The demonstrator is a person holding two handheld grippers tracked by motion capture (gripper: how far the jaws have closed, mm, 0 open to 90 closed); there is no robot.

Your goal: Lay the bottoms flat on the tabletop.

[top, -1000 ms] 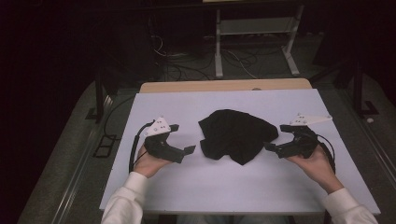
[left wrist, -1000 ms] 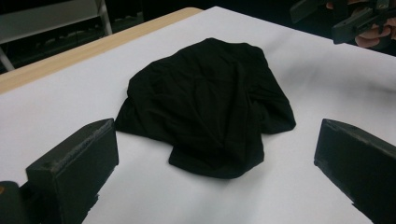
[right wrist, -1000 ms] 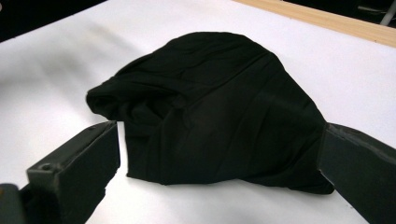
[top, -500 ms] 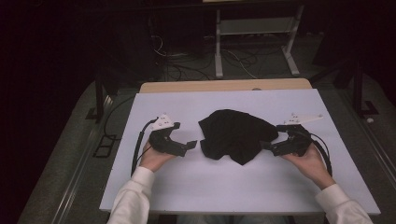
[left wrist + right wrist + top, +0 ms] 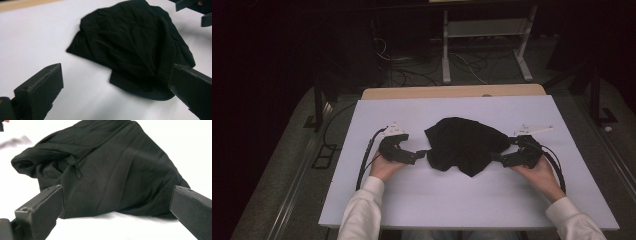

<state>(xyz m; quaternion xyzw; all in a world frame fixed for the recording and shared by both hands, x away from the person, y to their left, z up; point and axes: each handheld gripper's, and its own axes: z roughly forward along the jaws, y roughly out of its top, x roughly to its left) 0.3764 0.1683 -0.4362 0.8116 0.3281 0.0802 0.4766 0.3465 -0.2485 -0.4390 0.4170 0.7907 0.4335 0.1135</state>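
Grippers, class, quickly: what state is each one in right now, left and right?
Left gripper: open, holding nothing, at the left edge of the black cloth.
Right gripper: open, holding nothing, at the cloth's right edge.

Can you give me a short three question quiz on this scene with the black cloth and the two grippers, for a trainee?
1. True or false: the left gripper is shut on the crumpled black fabric cloth.
2. Multiple choice: the cloth lies on A) a white table top, B) a green tray, C) a wooden shelf.
3. Fill in: the right gripper stands with its fingers ____, the cloth's edge in front of them.

Key:
1. False. In the left gripper view its fingers stand wide apart, short of the cloth.
2. A.
3. Open.
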